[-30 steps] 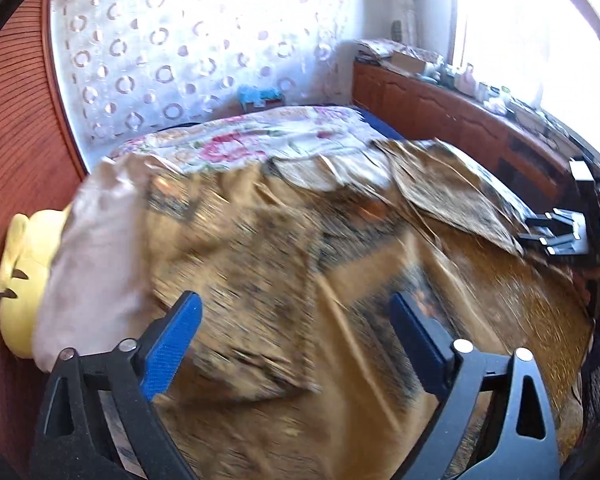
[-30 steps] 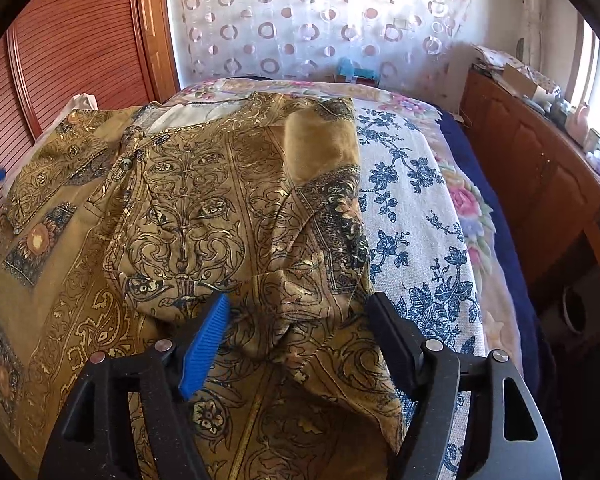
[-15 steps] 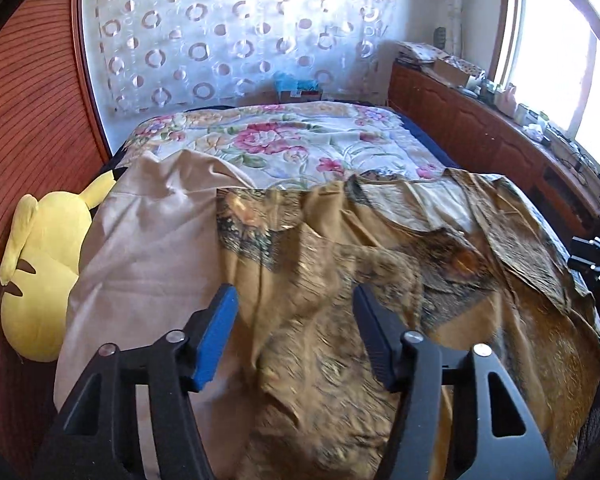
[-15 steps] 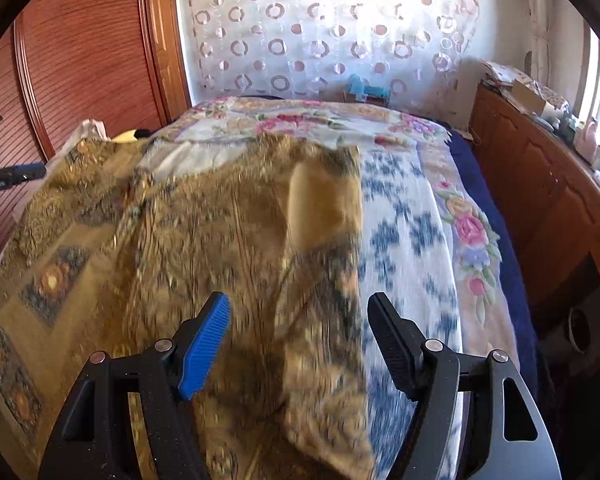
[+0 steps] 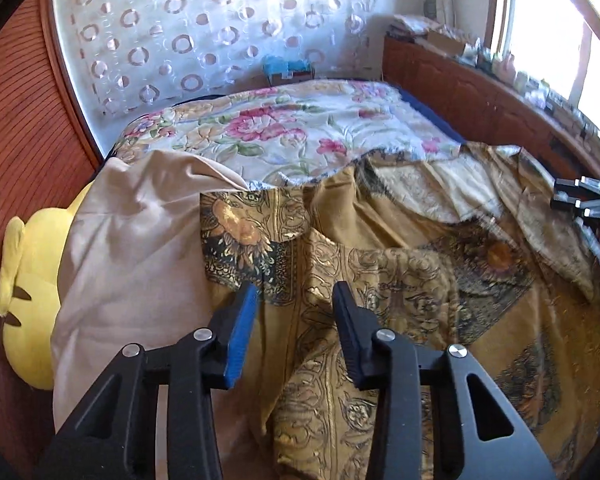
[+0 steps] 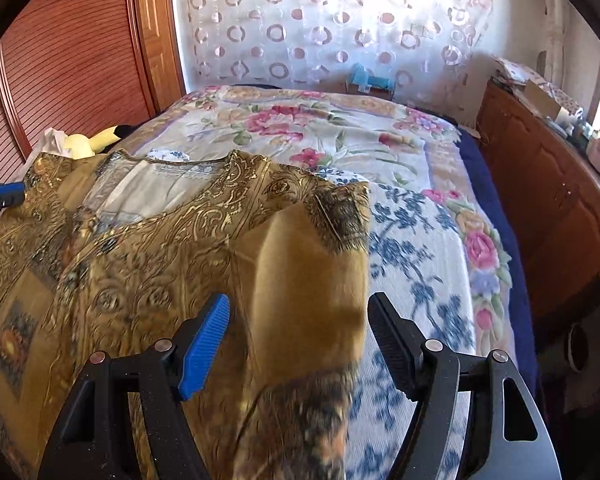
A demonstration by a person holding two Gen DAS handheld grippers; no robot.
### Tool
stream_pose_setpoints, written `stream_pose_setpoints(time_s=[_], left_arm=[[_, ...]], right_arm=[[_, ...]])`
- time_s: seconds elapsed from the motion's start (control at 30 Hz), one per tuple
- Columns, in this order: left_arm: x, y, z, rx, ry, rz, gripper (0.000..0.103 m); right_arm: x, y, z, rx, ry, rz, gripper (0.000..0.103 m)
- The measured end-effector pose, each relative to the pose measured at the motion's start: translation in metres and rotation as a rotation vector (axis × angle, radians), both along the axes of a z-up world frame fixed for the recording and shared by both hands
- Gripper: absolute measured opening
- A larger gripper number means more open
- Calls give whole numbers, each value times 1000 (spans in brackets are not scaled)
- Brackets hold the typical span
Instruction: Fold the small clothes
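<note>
A gold patterned garment (image 5: 380,280) lies spread and rumpled on the bed; it also shows in the right wrist view (image 6: 180,248). My left gripper (image 5: 296,300) is open, its jaws partly narrowed, straddling a raised fold of the garment near its left edge. My right gripper (image 6: 298,312) is wide open over the garment's right edge, where a plain gold flap (image 6: 308,272) lies folded over. The right gripper appears at the far right of the left wrist view (image 5: 580,200), the left gripper at the far left of the right wrist view (image 6: 0,196).
A beige cloth (image 5: 132,260) lies left of the garment, with a yellow plush toy (image 5: 32,280) beyond it by the red wooden wall. The floral bedspread (image 6: 320,128) covers the far bed. A wooden cabinet (image 6: 548,200) runs along the right side.
The left gripper's jaws have narrowed and it has come closer over the garment's left fold. The right gripper has moved forward along the garment's right edge, still wide open.
</note>
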State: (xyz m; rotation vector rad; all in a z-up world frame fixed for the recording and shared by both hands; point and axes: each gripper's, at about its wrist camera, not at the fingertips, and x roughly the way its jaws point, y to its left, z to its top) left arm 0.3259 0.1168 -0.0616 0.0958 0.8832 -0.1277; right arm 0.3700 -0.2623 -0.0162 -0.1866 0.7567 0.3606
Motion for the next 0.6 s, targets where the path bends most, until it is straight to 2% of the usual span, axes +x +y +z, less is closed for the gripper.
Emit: stream_pose_setpoints(time_s=[0.2, 0.43, 0.53, 0.6], left_arm=[[7, -3, -9, 46, 21, -7, 41], [8, -13, -16, 101, 47, -41, 19], [8, -10, -17, 92, 53, -38, 7], [5, -8, -13, 80, 41, -38, 4]], right_arm=[[21, 4, -9, -7, 29, -6, 74], [20, 3, -10, -6, 11, 3, 76], [21, 3, -11, -6, 12, 4, 77], [21, 2, -11, -2, 13, 2, 77]])
